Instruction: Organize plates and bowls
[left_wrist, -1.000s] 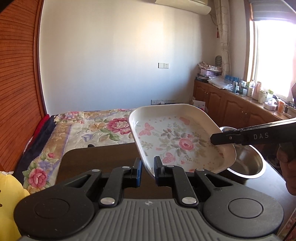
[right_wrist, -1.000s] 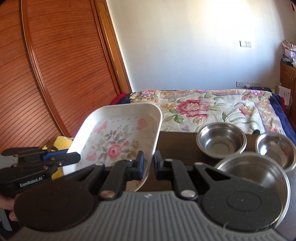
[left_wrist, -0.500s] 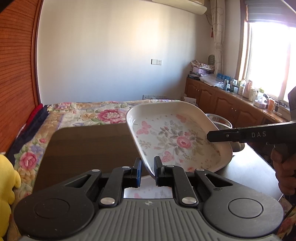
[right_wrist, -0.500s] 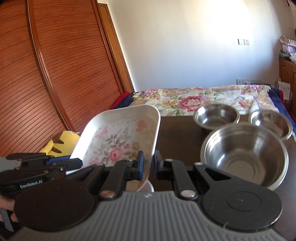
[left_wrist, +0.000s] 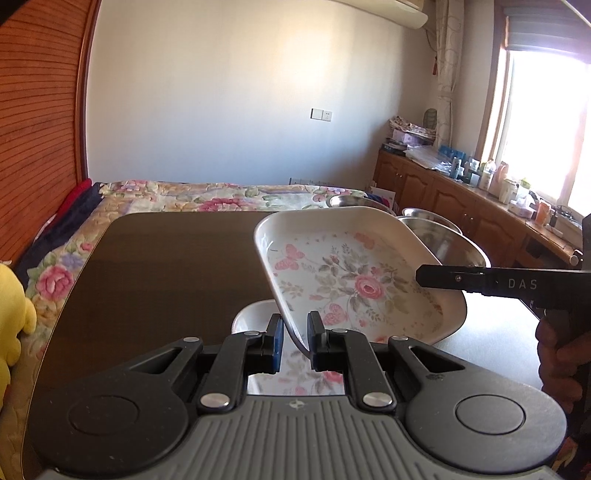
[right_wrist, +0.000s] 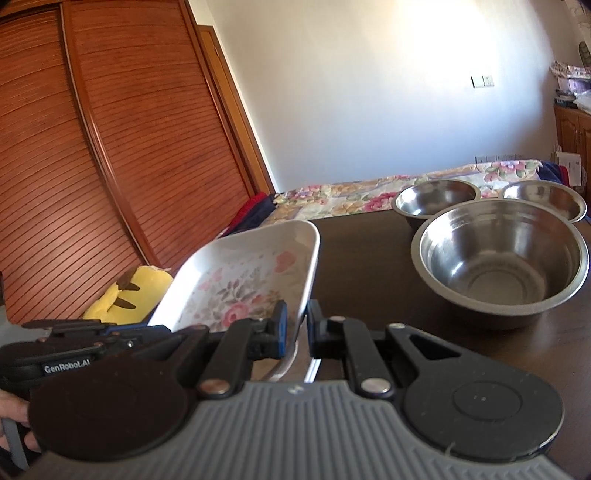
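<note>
Both my left gripper (left_wrist: 295, 334) and right gripper (right_wrist: 296, 325) clamp opposite rims of the floral tray (left_wrist: 354, 280). It sits lower than before, mid-frame, just above a second tray (left_wrist: 251, 317) on the table (left_wrist: 166, 266).

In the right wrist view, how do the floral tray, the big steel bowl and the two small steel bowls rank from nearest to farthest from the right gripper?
1. Floral tray, its rim between the right gripper fingers.
2. Big steel bowl, ahead right.
3. Left small bowl and right small bowl, at the table's far edge; too close to call.
</note>
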